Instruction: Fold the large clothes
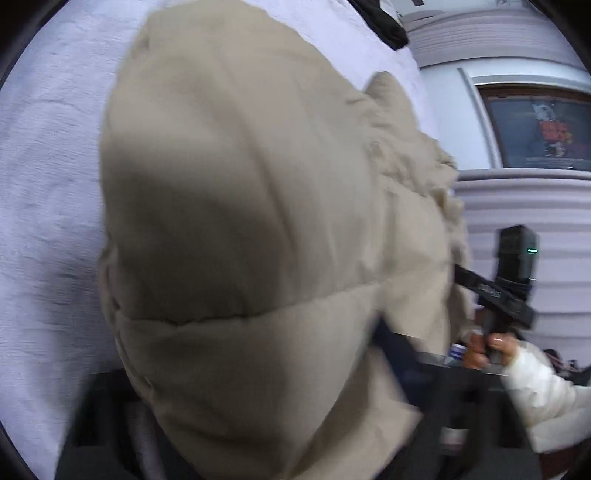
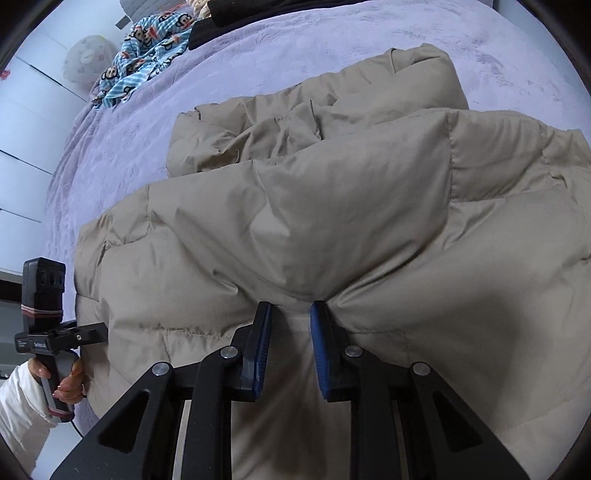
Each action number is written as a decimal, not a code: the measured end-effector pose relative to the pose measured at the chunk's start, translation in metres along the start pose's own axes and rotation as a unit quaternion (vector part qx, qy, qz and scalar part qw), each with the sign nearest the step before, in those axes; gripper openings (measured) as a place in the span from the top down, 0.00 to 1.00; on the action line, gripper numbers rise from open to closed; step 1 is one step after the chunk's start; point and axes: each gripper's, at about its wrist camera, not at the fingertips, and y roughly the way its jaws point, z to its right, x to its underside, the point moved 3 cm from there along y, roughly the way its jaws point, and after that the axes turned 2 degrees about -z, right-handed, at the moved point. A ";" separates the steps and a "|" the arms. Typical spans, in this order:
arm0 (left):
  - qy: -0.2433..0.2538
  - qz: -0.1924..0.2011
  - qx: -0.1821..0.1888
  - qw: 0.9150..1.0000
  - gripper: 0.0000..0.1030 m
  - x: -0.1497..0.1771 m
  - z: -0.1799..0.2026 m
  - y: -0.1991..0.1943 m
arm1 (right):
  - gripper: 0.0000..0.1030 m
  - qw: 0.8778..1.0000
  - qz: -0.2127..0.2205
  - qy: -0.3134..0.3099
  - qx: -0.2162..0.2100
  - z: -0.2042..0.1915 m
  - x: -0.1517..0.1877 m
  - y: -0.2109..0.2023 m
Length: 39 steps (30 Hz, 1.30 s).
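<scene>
Black right gripper [image 2: 288, 314], blue ribbed pads [image 2: 319, 350], white puffy sleeve [image 2: 22, 406]

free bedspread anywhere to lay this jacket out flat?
Bare lavender bedspread beyond the beige puffer jacket, and a strip along its left edge. Far left is crowded: monkey-print cloth, black garment. Near edge holds both grippers.

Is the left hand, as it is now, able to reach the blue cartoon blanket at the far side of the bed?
Probably not without moving far. The blue cartoon blanket lies across the bed, beyond the beige puffer jacket, while the left hand stays at the jacket's near edge.
</scene>
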 end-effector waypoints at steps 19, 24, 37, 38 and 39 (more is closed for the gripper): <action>0.089 0.012 0.019 0.996 0.68 0.000 0.231 0.026 | 0.80 0.994 0.000 0.067 -0.087 0.039 0.003 0.016; 0.088 0.005 -0.006 0.996 0.68 -0.009 0.267 0.049 | 0.80 0.989 -0.007 0.092 -0.119 0.056 0.008 0.006; 0.146 -0.095 0.018 0.985 0.22 -0.020 0.347 0.157 | 0.79 0.970 0.053 0.171 -0.162 0.143 0.087 -0.095; 0.142 -0.102 0.026 0.984 0.22 -0.022 0.348 0.169 | 0.79 0.968 0.057 0.181 -0.162 0.150 0.095 -0.101; 0.138 -0.104 0.030 0.985 0.22 -0.026 0.350 0.181 | 0.79 0.966 0.063 0.190 -0.161 0.156 0.102 -0.107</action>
